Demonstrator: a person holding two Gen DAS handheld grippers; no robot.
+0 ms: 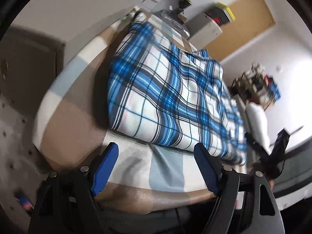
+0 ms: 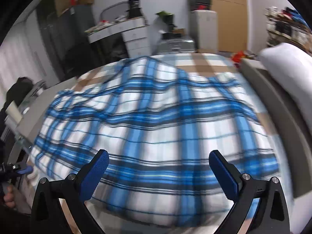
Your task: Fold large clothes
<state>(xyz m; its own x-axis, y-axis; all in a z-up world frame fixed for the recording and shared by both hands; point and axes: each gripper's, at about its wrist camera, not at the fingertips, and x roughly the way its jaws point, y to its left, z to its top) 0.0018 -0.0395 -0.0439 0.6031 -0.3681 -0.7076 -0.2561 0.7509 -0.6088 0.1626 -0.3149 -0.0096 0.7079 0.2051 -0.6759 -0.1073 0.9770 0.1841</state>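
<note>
1. Bedroom setting: a bed (image 1: 78, 117) with a sheet in tan, white and pale blue blocks filled both views; white walls and a wooden door (image 2: 230, 19) stood behind it.
2. Left gripper (image 1: 156, 154): jaws spread wide, nothing between the blue pads (image 1: 105, 167). It hung over a bare strip of sheet at the bed's edge, pointing down at a slant, just short of the near edge of the cloth.
3. Right gripper (image 2: 159, 161): jaws likewise released, pads clear of the cloth. It hovered over the cloth's near end; whether it touched the fabric could not be told through the blur.
4. Task item: a large blue, white and black plaid cloth (image 1: 165, 89) lay spread on the bed, rumpled, with raised folds across its middle. In the left view one edge looked doubled over, thick and rounded.
5. A white pillow (image 2: 286, 62) lay off to the right of the cloth in the right view.
6. Beyond the bed: a white drawer unit (image 2: 136, 39) under a cluttered top, a white cabinet (image 2: 203, 29) beside the door, and a stacked shelf (image 2: 286, 25) at far right.
7. At the lower left edge of the right view, a hand (image 2: 7, 197) holding the other gripper was partly visible.
</note>
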